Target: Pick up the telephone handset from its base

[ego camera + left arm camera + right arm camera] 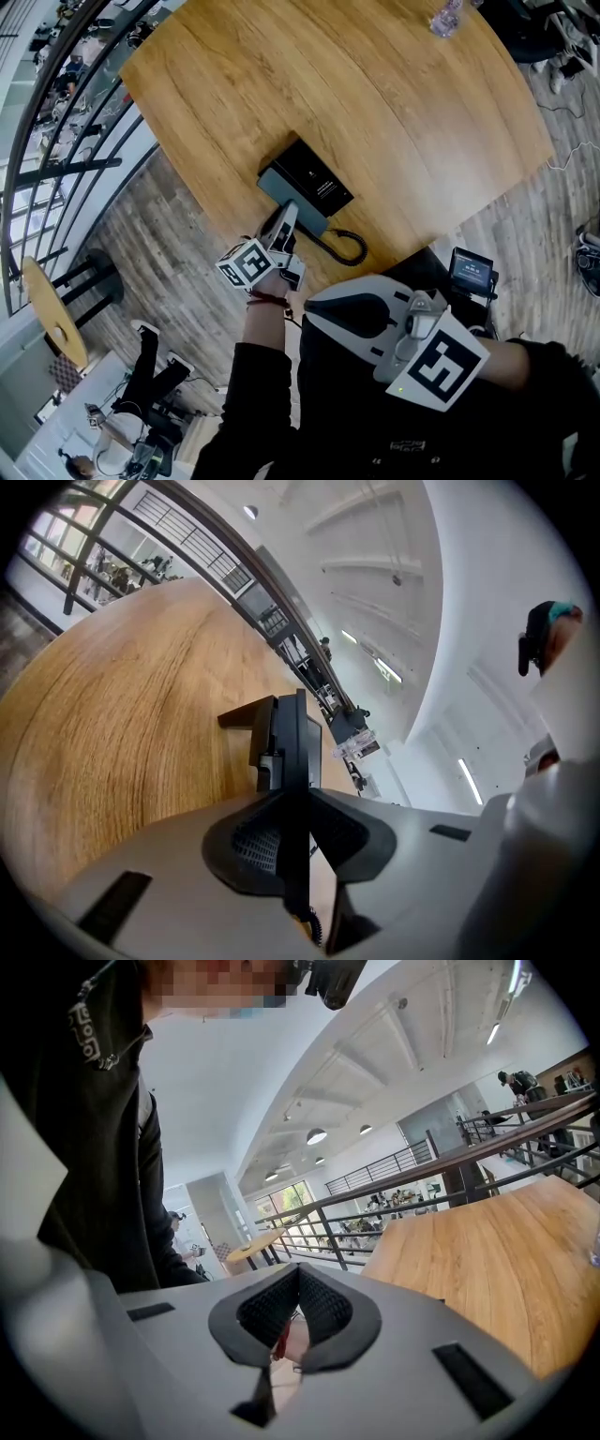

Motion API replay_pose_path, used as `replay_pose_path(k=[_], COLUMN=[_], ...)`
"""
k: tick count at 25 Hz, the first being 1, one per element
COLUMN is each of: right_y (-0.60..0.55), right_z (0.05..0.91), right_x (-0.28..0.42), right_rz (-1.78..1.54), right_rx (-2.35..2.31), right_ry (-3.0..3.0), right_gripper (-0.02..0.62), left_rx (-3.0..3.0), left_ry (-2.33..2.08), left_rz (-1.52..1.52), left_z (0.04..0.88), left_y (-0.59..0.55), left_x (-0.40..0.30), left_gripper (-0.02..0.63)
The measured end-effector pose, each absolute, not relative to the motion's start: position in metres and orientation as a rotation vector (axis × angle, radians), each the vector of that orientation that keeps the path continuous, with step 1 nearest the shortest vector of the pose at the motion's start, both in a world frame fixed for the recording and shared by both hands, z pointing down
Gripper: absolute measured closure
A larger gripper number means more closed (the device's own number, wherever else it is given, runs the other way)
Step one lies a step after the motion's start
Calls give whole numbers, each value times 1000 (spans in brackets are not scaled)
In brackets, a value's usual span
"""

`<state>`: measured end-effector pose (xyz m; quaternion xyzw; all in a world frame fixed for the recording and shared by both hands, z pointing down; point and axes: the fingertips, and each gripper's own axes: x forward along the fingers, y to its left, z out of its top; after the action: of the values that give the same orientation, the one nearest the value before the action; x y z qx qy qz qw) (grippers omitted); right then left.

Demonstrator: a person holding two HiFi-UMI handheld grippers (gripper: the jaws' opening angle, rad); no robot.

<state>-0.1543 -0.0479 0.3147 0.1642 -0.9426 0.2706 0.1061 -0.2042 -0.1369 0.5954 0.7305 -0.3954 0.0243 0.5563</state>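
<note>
Left gripper (298,810) pinches the handset (291,738) edge-on between its pads, at the base's (314,183) near end. Right gripper (296,1283) is pressed together, empty, well back from the base.

Both my claws, the left gripper (298,803) and the right gripper (292,1283), are pale grey plastic shells with black mesh-textured pads (267,1312). Each one has a cube (439,364) with black-and-white square markers. I'm wearing black sleeves (253,394) and a red band (267,299) on my left wrist.
</note>
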Motion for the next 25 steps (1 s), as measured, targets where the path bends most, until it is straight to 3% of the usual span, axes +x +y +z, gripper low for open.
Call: replay_pose_path(k=[12,21,25], right_y=[-38,-29,-26], right_z=[297,288,280], right_x=[-161,-159,-158], right_rz=[728,687,626], right_rx=[436,366,332], right_ry=[-2827,-2848,-2869], right_gripper=[577,577,577], left_rx=[1726,1765,1633], left_ry=[-947,-998,-984], left_rz=[-104,-243,-450], left_z=[550,457,425], left_y=[-135,-134,-134], left_x=[-206,-199,-204], left_gripper=[528,528,528])
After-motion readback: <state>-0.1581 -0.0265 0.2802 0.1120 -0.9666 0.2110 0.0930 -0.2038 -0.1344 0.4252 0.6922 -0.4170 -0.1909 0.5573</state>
